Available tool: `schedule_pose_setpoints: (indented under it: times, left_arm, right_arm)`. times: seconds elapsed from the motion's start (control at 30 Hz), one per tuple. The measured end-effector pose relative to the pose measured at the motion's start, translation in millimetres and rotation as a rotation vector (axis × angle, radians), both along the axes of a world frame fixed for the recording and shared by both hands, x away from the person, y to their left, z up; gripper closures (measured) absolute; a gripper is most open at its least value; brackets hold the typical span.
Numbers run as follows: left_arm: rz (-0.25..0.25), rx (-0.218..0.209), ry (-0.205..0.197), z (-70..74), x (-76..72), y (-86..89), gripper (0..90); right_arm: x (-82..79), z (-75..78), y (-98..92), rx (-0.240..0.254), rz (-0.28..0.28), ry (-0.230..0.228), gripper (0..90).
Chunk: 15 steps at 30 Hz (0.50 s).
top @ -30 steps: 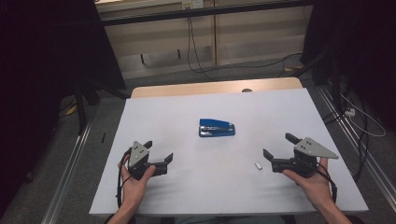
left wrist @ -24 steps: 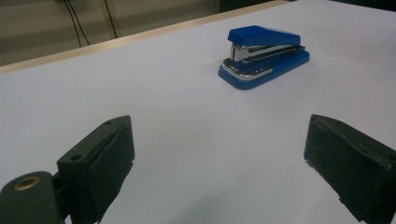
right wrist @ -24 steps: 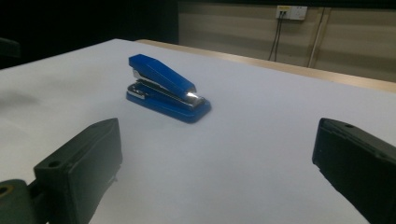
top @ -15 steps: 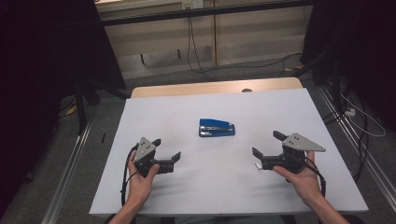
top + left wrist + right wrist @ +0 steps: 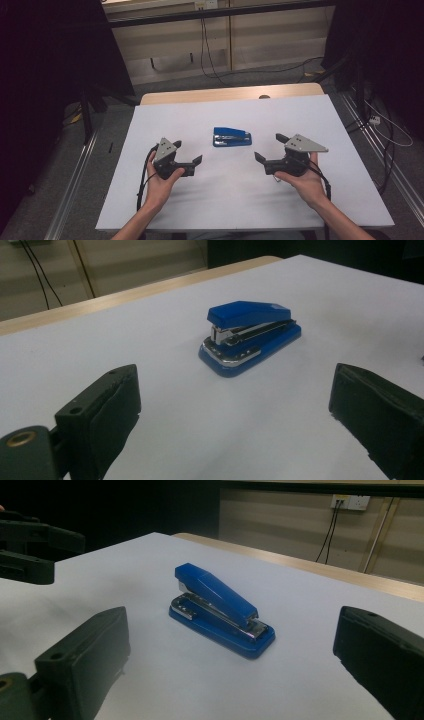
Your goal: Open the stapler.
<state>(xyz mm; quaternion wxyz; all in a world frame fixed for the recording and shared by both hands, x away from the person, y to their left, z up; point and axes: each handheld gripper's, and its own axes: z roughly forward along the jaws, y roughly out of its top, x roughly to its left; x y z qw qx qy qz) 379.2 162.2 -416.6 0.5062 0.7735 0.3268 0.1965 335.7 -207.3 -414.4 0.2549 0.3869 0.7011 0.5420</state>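
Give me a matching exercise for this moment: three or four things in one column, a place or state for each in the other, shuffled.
Things:
1. blue metal stapler
2. left gripper
3. right gripper
4. white rectangular table cover

Places or states:
A. open, at the stapler's right, jaws toward it
B. spread over the wooden table, bearing everything
C. lies closed and flat, midway between the grippers
D. open, at the stapler's left, jaws toward it

Pairs: 1-C, 2-D, 3-A, 4-B

Bare table (image 5: 300, 115) all round stapler (image 5: 231, 136); open path from either tool, nothing between
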Motion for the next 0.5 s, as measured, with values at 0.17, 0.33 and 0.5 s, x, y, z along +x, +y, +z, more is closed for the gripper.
schedule_pose_setpoints:
  times: [0.17,0.33,0.5]
  left_arm:
    - [-0.026,0.028,0.021,-4.8,5.9,-5.8,6.7]
    - [-0.036,0.020,0.003,-2.5,13.9,-16.3,5.9]
    - [-0.035,0.001,-0.005,0.0,19.2,-22.8,5.5]
  right_arm:
    - [7.0,-0.2,6.1,-0.001,0.013,0.005,3.7]
    - [17.1,0.3,10.2,-0.013,0.006,-0.001,3.6]
    - [24.4,-1.3,12.2,-0.019,-0.010,-0.014,3.5]
